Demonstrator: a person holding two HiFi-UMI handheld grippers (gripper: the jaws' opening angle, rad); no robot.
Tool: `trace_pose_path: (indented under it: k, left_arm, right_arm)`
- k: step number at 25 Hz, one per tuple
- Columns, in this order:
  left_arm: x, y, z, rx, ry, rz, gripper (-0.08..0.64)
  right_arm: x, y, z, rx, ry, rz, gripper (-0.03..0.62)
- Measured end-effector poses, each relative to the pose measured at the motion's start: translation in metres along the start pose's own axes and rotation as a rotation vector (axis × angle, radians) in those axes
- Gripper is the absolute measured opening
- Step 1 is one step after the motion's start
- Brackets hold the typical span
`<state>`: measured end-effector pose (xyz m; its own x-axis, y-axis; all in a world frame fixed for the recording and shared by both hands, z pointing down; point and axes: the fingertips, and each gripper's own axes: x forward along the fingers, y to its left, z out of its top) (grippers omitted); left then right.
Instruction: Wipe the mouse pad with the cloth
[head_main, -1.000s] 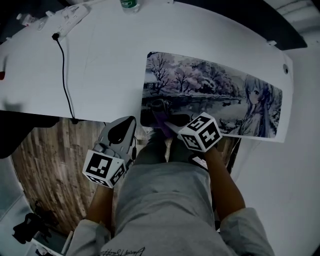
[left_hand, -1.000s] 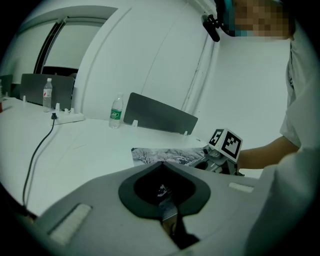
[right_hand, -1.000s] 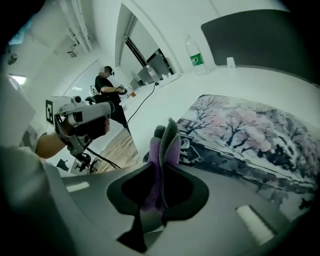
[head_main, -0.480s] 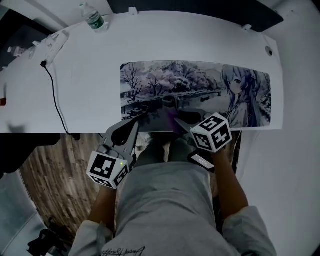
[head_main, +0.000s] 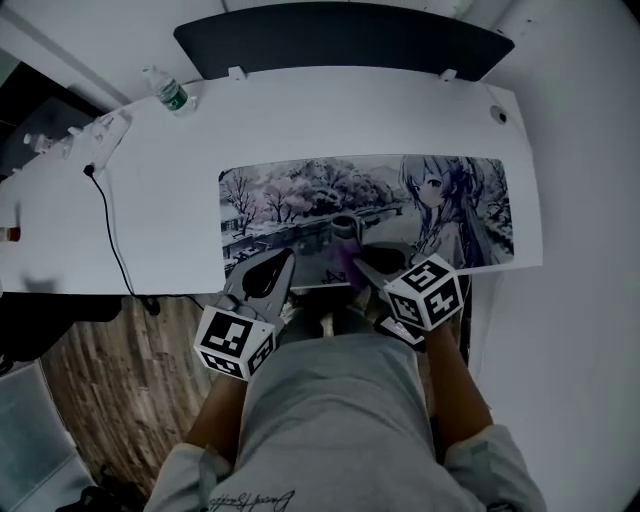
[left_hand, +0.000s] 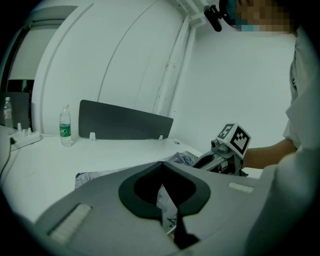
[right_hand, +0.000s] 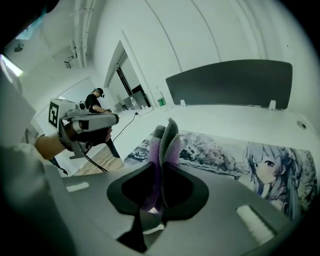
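Purple cloth (right_hand: 168, 136) half-hidden between right tool (right_hand: 160, 164) tips

Fuzzy cloth (right_hand: 167, 137), matt mouse pad (head_main: 290, 195), wooden floor (head_main: 110, 370)

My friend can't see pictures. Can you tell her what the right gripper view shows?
The right gripper is shut on a purple and grey cloth that sticks up between its jaws. Beyond it a mouse pad printed with a cartoon girl and trees lies on a white desk, and the left gripper is at the left.
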<state>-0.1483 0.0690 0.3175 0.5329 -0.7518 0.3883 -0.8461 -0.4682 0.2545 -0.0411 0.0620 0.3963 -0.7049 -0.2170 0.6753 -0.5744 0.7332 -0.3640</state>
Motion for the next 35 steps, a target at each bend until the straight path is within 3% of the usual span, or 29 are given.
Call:
trace_pose_path:
  k: [7, 14, 35]
  left_arm:
    - [0.009, -0.033, 0.024, 0.039, -0.032, -0.006, 0.018]
    - [0.001, -0.038, 0.044, 0.056, -0.056, 0.018, 0.018]
    - [-0.004, -0.034, 0.033, 0.054, -0.042, 0.059, 0.02]
  right_arm:
    - [-0.048, -0.011, 0.017, -0.053, -0.075, -0.025, 0.067]
    - [-0.079, -0.016, 0.026, -0.037, -0.126, -0.027, 0.067]
    - [-0.088, -0.024, 0.015, -0.03, -0.145, -0.039, 0.066]
